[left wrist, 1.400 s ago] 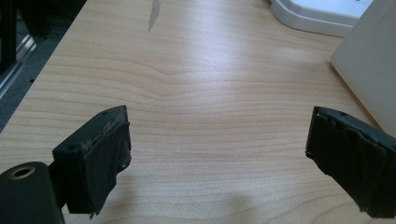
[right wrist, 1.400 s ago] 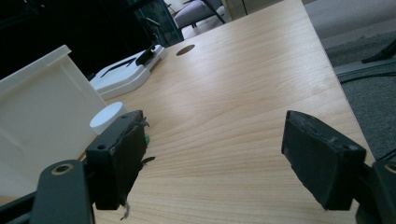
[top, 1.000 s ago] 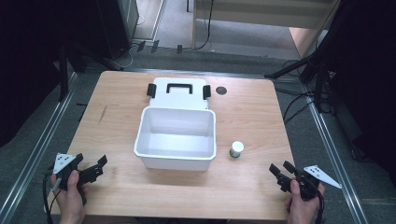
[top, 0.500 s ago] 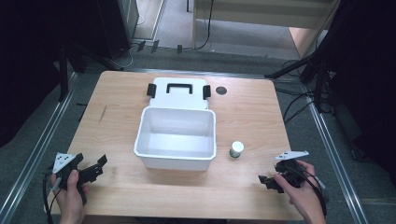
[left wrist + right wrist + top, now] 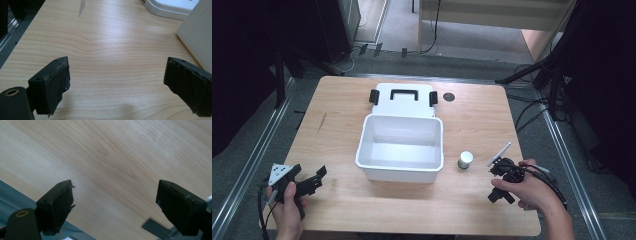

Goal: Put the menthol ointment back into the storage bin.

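while the right gripper (image 5: 499,182) is partly hidden by its hand at the table's (image 5: 472,112) near right corner beside the small jar (image 5: 465,160), both grippers' jaws gape wide, empty; left gripper (image 5: 314,180) near left corner.

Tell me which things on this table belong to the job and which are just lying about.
Likely in the job:
- small white round jar with a greenish base, nearest the right hand-held gripper
- open white plastic box
- white lid with a black handle
- left hand-held gripper, jaws open

Just there:
- round black hole in the wooden table
- dark cables on the floor
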